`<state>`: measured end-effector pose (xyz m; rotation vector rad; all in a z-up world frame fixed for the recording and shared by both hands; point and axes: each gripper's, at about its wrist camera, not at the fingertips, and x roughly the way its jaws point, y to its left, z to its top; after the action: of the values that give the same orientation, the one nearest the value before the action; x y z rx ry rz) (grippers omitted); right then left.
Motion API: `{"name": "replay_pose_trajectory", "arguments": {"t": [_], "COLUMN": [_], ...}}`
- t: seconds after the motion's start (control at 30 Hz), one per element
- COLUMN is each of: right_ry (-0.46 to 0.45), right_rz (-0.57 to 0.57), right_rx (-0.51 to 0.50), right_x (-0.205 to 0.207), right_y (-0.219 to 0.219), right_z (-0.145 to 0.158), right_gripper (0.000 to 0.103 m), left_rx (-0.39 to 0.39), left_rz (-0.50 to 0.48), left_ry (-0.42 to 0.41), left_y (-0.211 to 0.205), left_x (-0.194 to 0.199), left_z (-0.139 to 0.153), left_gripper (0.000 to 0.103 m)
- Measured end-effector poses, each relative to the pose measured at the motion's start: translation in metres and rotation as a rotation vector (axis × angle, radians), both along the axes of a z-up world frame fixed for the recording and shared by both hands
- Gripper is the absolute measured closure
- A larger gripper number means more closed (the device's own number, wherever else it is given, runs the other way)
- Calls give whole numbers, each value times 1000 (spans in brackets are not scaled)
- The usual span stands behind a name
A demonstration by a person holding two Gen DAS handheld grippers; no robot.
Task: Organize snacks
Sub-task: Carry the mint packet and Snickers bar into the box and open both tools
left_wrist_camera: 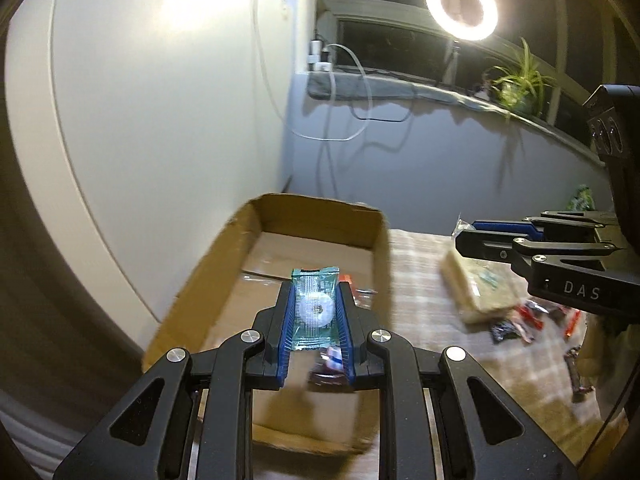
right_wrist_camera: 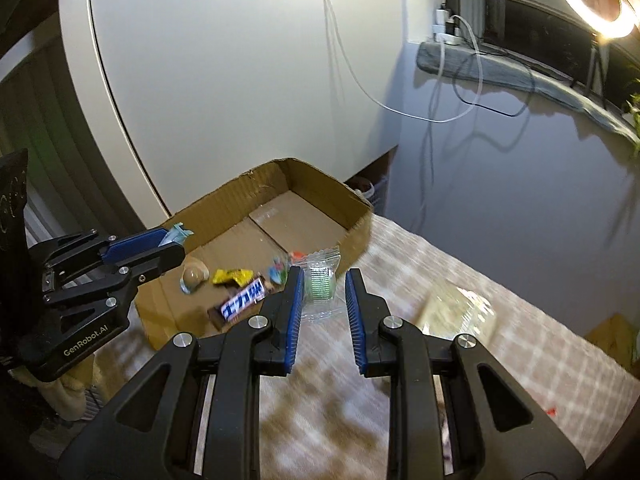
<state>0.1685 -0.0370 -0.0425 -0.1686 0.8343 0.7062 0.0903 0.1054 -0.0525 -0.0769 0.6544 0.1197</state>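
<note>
1. The left gripper (left_wrist_camera: 316, 312) is clamped on a teal clear-windowed wrapper holding a white ring-shaped sweet (left_wrist_camera: 314, 308), held above the open brown cardboard box (left_wrist_camera: 208, 280).
2. The right gripper (right_wrist_camera: 322, 300) is closed on a small clear plastic packet with a green printed sweet inside (right_wrist_camera: 320, 284), just beside the box's near wall, over the checked cloth (right_wrist_camera: 420, 280).
3. Inside the box lie a blue-and-white wrapped chocolate bar (right_wrist_camera: 242, 300), a yellow crumpled wrapper (right_wrist_camera: 232, 276), a round beige sweet (right_wrist_camera: 193, 274) and some small colourful wrapped sweets (right_wrist_camera: 280, 272).
4. On the cloth outside the box lie a pale flat transparent bag (left_wrist_camera: 476, 288) and a scatter of red and dark wrapped snacks (left_wrist_camera: 524, 320).
5. A lit ring lamp (left_wrist_camera: 461, 7) stands by the window.
</note>
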Motion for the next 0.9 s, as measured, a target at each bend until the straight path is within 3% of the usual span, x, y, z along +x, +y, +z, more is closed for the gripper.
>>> {"name": "replay_pose_trajectory", "arguments": {"t": [0.4, 0.9], "right_ry": [27, 64], "right_rz": [59, 68], "right_rx": [-2, -19], "right_x": [44, 72], "right_y": [60, 83], "right_z": [-21, -43], "right_gripper": [81, 81], "left_rx": [3, -6], "left_rz": [50, 51], "left_ry": [7, 22], "left_y": [32, 43], "left_x": [19, 32], "left_z": [-8, -13], "left_gripper": [84, 81]}}
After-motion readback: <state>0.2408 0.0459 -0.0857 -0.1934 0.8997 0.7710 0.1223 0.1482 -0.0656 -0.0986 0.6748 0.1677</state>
